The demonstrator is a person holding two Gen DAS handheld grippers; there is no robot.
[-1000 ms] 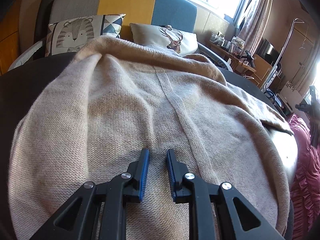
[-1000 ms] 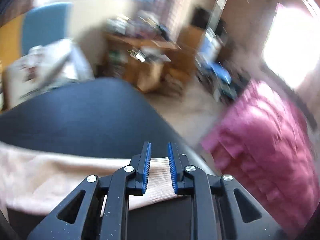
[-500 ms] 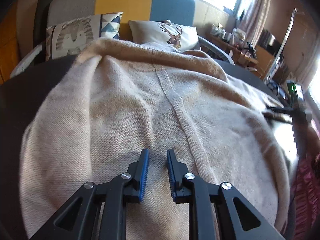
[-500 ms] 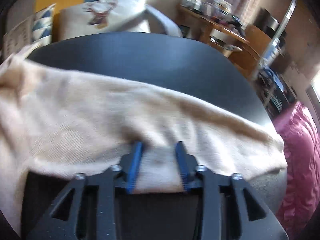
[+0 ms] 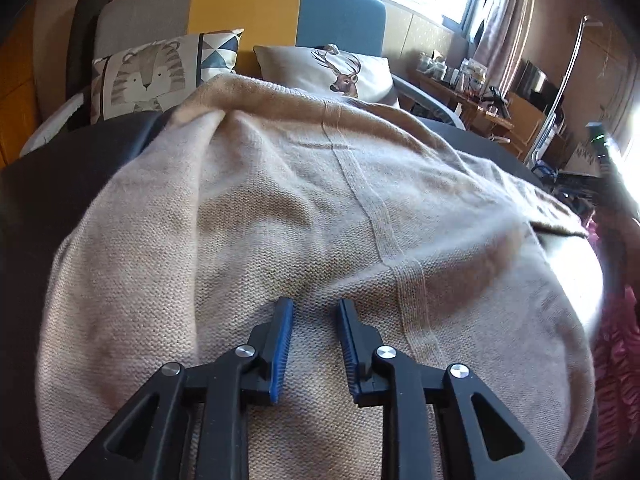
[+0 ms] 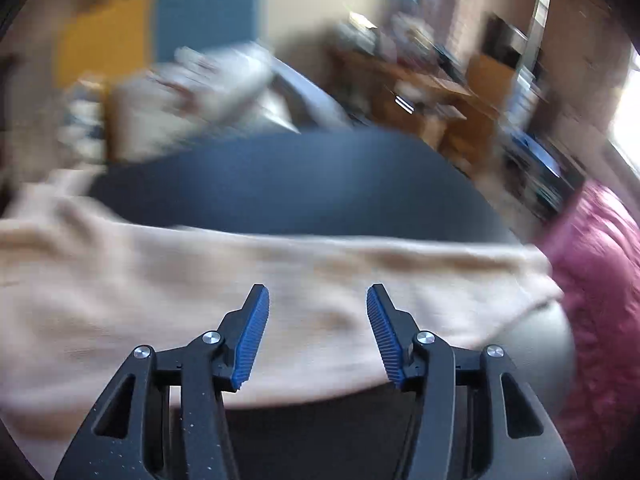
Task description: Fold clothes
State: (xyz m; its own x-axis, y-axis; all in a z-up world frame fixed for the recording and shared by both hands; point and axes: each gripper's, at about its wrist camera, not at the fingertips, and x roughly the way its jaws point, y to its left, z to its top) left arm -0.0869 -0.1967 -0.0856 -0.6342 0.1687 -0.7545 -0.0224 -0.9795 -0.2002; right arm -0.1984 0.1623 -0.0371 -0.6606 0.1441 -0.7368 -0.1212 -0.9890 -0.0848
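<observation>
Beige knit sweater (image 5: 304, 216) lies spread over the dark round desk (image 5: 60, 176), its long axis running away from the left cam toward the sofa; a ribbed seam runs the same way. Left gripper (image 5: 314, 344) sits low on the knit, jaws narrowly apart and just widening, fabric under the tips, no pinch visible. Right gripper (image 6: 318, 332), blurry view, jaws wide, just opened further, over the sweater (image 6: 280, 280) edge, pads clear of cloth. Tiger cushion (image 5: 148, 76) and deer cushion (image 5: 340, 70) behind. No readable text.
</observation>
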